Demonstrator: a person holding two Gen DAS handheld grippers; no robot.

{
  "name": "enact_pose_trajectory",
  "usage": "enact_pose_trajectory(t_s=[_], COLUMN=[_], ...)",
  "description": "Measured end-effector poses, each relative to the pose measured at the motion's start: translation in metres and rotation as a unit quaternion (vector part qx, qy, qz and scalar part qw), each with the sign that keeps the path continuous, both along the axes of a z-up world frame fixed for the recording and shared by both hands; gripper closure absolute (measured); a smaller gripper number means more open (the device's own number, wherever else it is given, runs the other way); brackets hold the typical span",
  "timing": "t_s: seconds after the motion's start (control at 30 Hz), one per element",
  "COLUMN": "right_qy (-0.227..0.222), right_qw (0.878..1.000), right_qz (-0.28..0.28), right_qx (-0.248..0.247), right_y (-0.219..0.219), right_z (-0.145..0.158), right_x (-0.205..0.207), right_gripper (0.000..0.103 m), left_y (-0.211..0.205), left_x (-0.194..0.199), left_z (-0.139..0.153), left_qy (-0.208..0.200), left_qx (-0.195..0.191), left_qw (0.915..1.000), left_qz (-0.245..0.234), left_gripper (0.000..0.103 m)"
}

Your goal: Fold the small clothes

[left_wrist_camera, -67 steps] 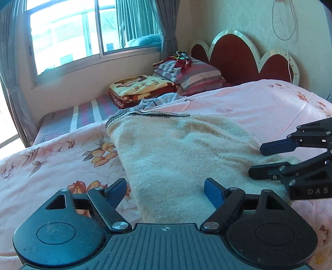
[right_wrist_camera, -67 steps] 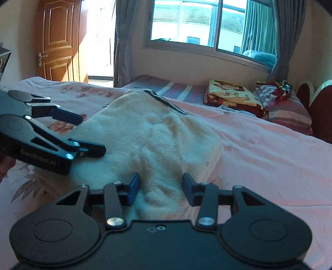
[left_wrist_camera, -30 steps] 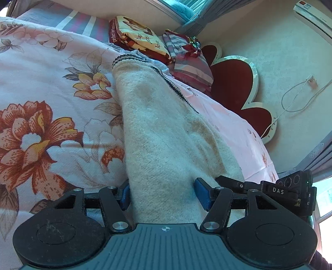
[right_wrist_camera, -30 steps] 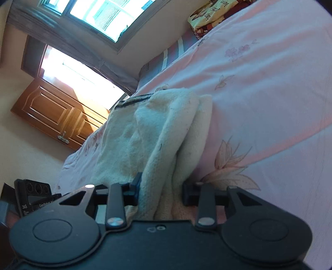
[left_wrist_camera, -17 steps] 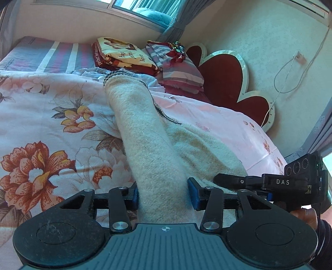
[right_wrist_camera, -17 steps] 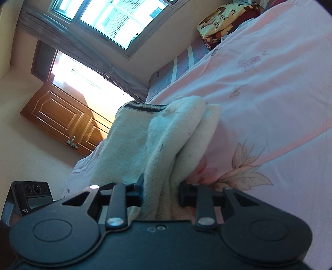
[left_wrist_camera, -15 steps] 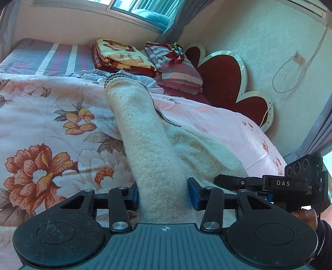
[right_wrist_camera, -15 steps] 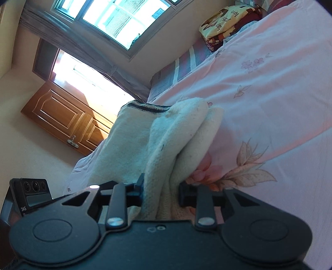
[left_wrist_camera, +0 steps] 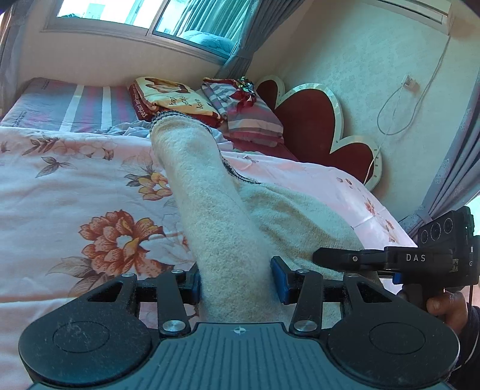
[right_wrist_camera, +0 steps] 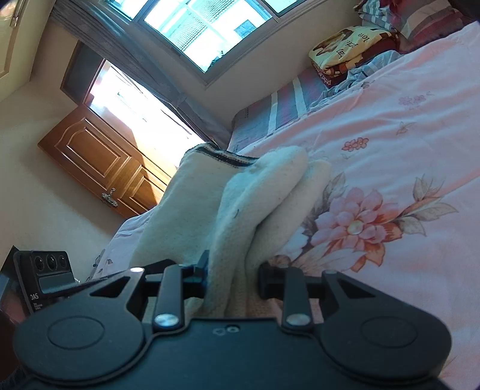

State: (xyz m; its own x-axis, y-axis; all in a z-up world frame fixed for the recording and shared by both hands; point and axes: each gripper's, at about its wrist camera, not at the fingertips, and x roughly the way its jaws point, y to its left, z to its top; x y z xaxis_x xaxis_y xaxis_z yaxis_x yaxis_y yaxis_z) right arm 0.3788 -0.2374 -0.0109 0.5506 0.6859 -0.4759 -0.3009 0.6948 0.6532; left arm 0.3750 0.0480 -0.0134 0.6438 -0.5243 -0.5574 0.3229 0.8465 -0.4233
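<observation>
A cream fleecy garment [left_wrist_camera: 210, 216] with a dark-striped hem lies on the pink floral bedspread [left_wrist_camera: 75, 186]. My left gripper [left_wrist_camera: 235, 283] is shut on its near left edge and holds that edge raised in a ridge. My right gripper [right_wrist_camera: 232, 274] is shut on the near right edge of the same garment [right_wrist_camera: 240, 204], which bunches in folds between the jaws. The right gripper also shows in the left wrist view [left_wrist_camera: 339, 259], at the right, beside the cloth. The left gripper's body shows at the lower left of the right wrist view [right_wrist_camera: 45, 276].
Folded blankets [left_wrist_camera: 168, 99] and striped pillows [left_wrist_camera: 249, 117] are stacked at the head of the bed by a red scalloped headboard [left_wrist_camera: 315, 126]. A window [right_wrist_camera: 204, 24] and a wooden door [right_wrist_camera: 96, 162] line the far wall. A cable [left_wrist_camera: 399, 102] hangs on the wall.
Both grippers closed on the garment's near edge and lifted it off the bedspread. The cloth now stands in a raised ridge, and both views have tilted and shifted forward.
</observation>
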Motion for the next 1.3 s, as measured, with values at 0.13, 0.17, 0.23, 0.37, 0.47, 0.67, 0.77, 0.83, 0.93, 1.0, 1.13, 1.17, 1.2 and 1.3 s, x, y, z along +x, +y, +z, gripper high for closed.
enact_pose_trajectory(t_s=[0.13,0.17,0.23,0.37,0.47,0.67,0.77,0.83,0.93,1.0,1.13,1.17,1.2,1.3], right_qy=[-0.006,-0.008,-0.008,-0.003,0.008,0.030,0.048,0.063,0.081,0.086,0.093,0.095,0.094,0.075], right_qw=[1.000,1.000,1.000,0.998,0.997,0.993,0.991,0.991,0.991,0.990,0.990,0.990,0.990,0.993], right_qz=[0.015,0.020,0.030,0.057,0.079,0.114,0.122,0.116,0.107,0.103,0.093,0.092,0.092,0.083], right_qx=[-0.004,-0.005,-0.005,-0.001,0.007,0.011,0.007,0.002,0.023,0.031,0.048,0.053,0.052,0.030], right_y=[0.042,0.055,0.080,0.135,0.174,0.232,0.245,0.245,0.232,0.227,0.217,0.215,0.214,0.208], right_z=[0.007,0.008,0.007,-0.001,-0.012,-0.035,-0.051,-0.062,-0.073,-0.076,-0.087,-0.088,-0.087,-0.071], right_x=[-0.010,-0.013,-0.021,-0.031,-0.036,-0.042,-0.045,-0.048,-0.048,-0.048,-0.047,-0.046,-0.047,-0.053], right_gripper=[0.075,0.075,0.075,0.075,0.075,0.075,0.075,0.075,0.075,0.075,0.078,0.078,0.078,0.066], left_y=[0.040,0.054,0.078,0.134,0.173,0.232,0.252,0.262,0.277,0.282,0.276,0.274,0.275,0.276], left_x=[-0.025,-0.032,-0.044,-0.069,-0.084,-0.110,-0.119,-0.127,-0.142,-0.144,-0.142,-0.141,-0.142,-0.154], left_z=[0.010,0.010,0.012,0.009,0.002,-0.026,-0.052,-0.065,-0.080,-0.089,-0.098,-0.098,-0.097,-0.076], left_qy=[-0.008,-0.008,-0.006,0.005,0.015,0.039,0.067,0.074,0.068,0.068,0.059,0.060,0.057,0.024], left_qx=[0.009,0.013,0.019,0.032,0.039,0.026,-0.002,-0.014,-0.048,-0.053,-0.057,-0.054,-0.049,-0.008], left_qw=[0.9999,0.9998,0.9995,0.9983,0.9968,0.9929,0.9890,0.9865,0.9818,0.9786,0.9777,0.9778,0.9785,0.9774], left_qz=[0.010,0.014,0.022,0.048,0.069,0.109,0.132,0.145,0.170,0.187,0.193,0.193,0.192,0.210], left_gripper=[0.058,0.058,0.058,0.058,0.058,0.058,0.057,0.057,0.048,0.038,0.035,0.035,0.035,0.035])
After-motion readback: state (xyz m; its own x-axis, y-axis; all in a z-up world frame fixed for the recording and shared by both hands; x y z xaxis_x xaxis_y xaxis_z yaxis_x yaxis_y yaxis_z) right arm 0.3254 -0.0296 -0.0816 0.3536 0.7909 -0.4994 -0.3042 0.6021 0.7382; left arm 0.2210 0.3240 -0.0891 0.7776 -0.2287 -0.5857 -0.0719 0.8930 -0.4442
